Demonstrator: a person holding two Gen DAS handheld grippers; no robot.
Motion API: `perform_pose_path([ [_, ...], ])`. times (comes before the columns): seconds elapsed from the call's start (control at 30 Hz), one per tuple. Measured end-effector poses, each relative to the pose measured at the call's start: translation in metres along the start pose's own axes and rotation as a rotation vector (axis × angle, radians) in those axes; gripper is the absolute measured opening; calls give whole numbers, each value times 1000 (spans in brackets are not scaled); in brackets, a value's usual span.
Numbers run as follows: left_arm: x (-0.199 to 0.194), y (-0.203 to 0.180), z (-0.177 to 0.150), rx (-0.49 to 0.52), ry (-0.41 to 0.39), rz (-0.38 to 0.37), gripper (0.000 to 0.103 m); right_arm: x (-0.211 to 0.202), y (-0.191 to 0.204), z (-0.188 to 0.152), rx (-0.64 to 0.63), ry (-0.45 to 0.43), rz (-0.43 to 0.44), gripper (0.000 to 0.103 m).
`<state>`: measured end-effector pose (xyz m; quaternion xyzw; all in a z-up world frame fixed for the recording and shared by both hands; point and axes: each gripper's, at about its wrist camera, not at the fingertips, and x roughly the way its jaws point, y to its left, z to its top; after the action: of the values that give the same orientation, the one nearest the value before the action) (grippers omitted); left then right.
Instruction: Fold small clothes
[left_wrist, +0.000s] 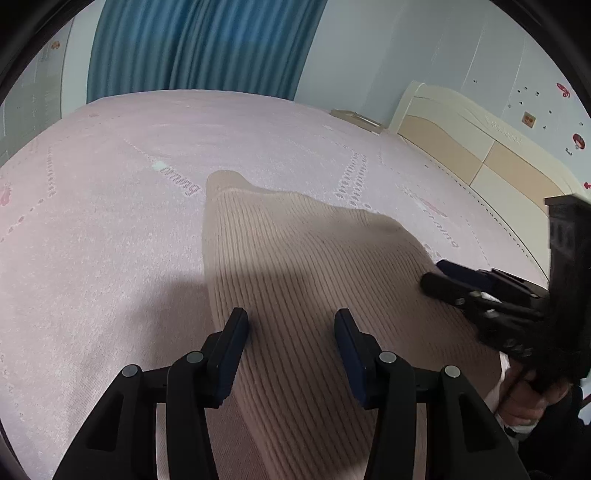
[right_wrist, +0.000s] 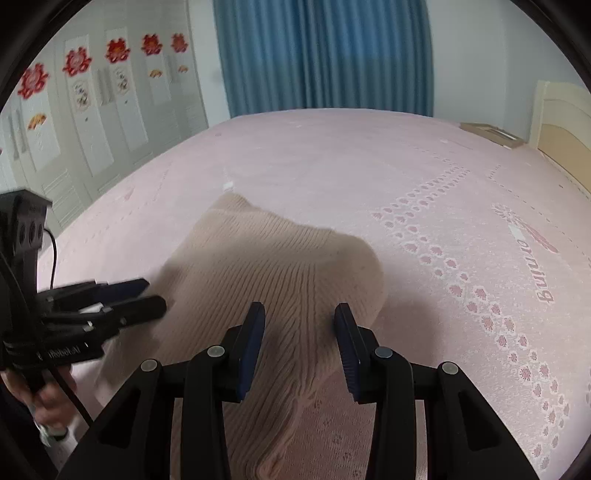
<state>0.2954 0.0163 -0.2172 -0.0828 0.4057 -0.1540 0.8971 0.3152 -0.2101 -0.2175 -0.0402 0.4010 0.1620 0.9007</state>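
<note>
We're over a bed with a pink patterned cover. The small beige ribbed knit garment lies on the cover near the bed's close edge, bunched up, with one corner sticking out toward the far side.

Left tool: jaws apart, pointing down at the knit. Ribbed fabric runs under and between the two fingers, and there is a clear gap on either side of it. The pads are not pinching, so we read it as released. We can't tell whether the fingertips touch the cloth.

Right tool: same picture in the right wrist view. Jaws apart, angled down over the near part of the garment, with fabric visible between the fingers but nothing clamped. Released.

Cross-check: in the left wrist view the right tool comes in from the right edge, its tips at the garment's right border, slightly blurred. In the right wrist view the left tool comes in from the left, its tips at the garment's left border, also blurred. A hand grips its handle, and a cable runs off it.

Behind the bed we see a blue curtain, a cream headboard at the right, and wardrobe doors with red flower stickers at the left.
</note>
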Motion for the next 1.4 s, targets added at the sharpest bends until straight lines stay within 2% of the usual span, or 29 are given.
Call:
perform_pose_path([
  [0.07,0,-1,-3,10,10,13,46,10,3,-4,-13,34,-26,38],
  [0.37,3,-10,-6,51,2,71,47,20,-1,-4,19,48,-12,41],
  [0.53,1,-7,-5,25,14,64,48,19,-2,-3,47,53,-9,41],
  [0.73,-6,-4,-8,19,31,46,49,16,2,-4,21,39,-27,42],
  [0.87,-12,-6,-10,31,35,31,49,8,-10,-2,56,30,11,42],
  [1.07,-17,-13,-16,66,40,46,49,13,-11,-5,53,31,-9,42],
  [1.27,-24,-9,-20,-4,50,25,49,-4,-23,-9,111,8,32,43],
  [1.4,-25,-11,-29,-23,57,55,49,-10,-24,-17,137,20,32,44],
])
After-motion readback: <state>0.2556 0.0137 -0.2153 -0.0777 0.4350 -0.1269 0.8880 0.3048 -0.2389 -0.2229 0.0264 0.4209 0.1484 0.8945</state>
